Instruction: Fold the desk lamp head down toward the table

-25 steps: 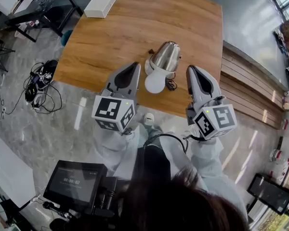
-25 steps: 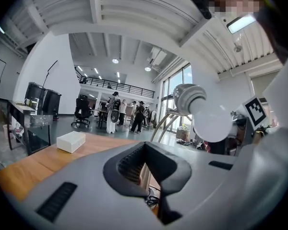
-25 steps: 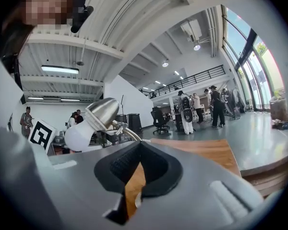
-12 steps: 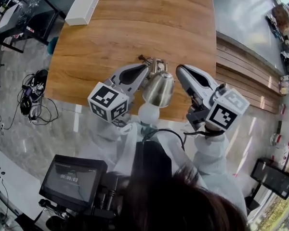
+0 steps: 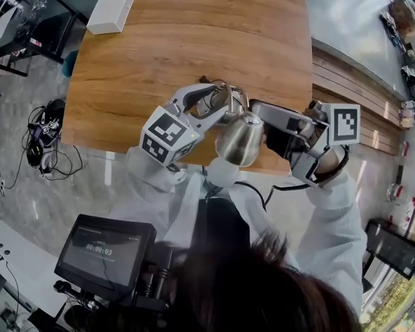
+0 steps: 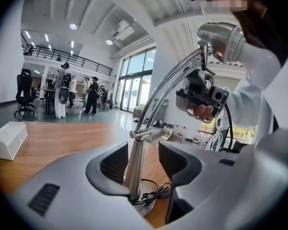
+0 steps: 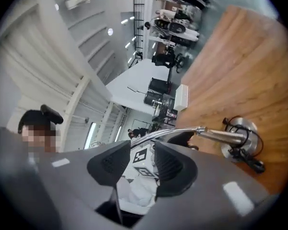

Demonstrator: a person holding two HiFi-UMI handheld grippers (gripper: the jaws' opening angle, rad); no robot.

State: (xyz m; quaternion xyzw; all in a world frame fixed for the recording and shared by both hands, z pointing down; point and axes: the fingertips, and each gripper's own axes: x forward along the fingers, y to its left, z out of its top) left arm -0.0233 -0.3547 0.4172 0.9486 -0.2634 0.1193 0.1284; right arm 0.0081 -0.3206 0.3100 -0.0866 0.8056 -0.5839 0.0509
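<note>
Desk lamp at near edge of table: post upright on round base, arm arching back toward person. Chrome head points down past the edge, white bulb showing. Broad bare wood beyond, white box at far corner. Left gripper jaws opening, loose astride post. Right gripper jaws opening beside head, nothing between them.

Glowing in warm honey-brown, streaking with darker wood grain, across the tabletop. Gleaming in polished silver on the desk lamp head at the near edge, and showing milky white on its bulb. Shining in the same chrome silver along the lamp post and the round base, contrasting with black on the cord. Standing out in plain white on the box at the far left corner. Spreading in mottled grey, veining paler, over the floor. Showing white on the sleeves.
</note>
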